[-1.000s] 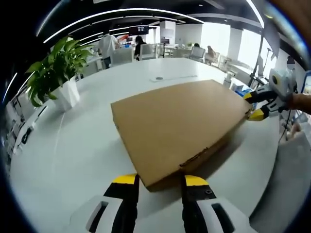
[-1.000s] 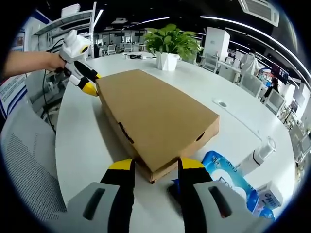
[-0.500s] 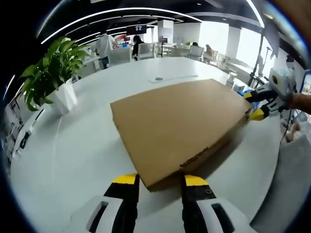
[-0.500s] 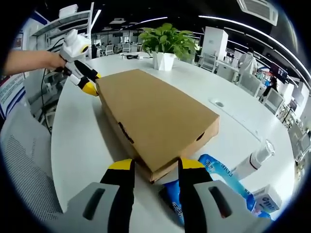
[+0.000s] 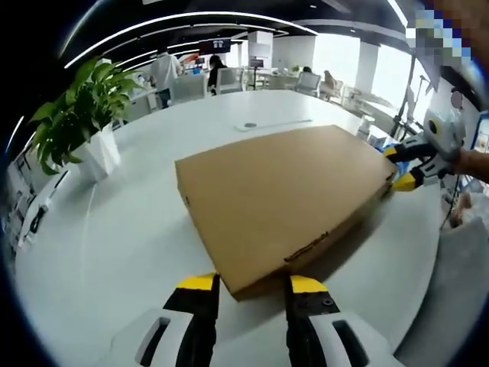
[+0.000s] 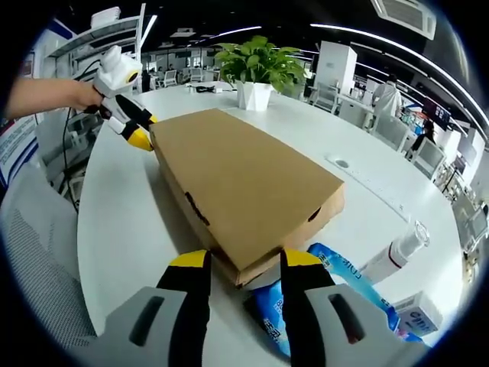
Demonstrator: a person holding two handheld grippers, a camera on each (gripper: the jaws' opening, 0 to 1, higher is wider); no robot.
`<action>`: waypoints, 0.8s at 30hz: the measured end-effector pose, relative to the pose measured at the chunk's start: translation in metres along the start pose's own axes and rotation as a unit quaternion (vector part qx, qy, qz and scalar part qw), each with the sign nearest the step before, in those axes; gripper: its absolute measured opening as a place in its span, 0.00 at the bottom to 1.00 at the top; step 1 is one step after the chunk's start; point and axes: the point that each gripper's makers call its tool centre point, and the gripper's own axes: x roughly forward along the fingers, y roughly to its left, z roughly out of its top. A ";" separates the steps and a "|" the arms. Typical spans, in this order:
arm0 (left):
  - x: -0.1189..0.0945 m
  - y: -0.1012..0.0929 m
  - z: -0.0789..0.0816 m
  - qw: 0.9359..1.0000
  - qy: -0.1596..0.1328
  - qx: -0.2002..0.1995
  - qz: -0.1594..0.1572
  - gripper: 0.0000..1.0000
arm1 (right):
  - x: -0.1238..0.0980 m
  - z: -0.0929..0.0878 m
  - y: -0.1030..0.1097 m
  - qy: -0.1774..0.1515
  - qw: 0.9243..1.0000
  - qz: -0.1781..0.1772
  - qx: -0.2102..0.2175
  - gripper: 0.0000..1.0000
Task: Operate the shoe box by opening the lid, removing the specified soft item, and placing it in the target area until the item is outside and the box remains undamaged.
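A closed brown cardboard shoe box [image 5: 283, 191] lies flat on the round white table [image 5: 114, 237]. My left gripper [image 5: 246, 284] is open, its yellow-tipped jaws straddling the box's near corner. At the far right corner my right gripper [image 5: 396, 167] reaches in, held by a hand. In the right gripper view the same box [image 6: 237, 191] runs away from me. There my right gripper [image 6: 237, 260] stands open around its near corner, and my left gripper [image 6: 145, 131] meets the far corner. The lid is down, so whatever is inside is hidden.
A potted plant [image 5: 76, 115] in a white pot [image 6: 256, 95] stands on the table beyond the box. A blue packet [image 6: 336, 283], a white bottle [image 6: 397, 248] and a small carton [image 6: 416, 310] lie right of my right gripper. A grey chair [image 6: 38, 252] sits beside the table edge.
In the right gripper view more of the blue packet now shows below the box's near corner. The left gripper view has hardly shifted, and the lid stays down.
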 end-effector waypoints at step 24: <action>-0.055 -0.036 0.004 0.996 -0.071 -0.043 0.019 0.58 | -0.075 -0.019 -0.027 -0.038 0.995 -0.074 0.053 0.55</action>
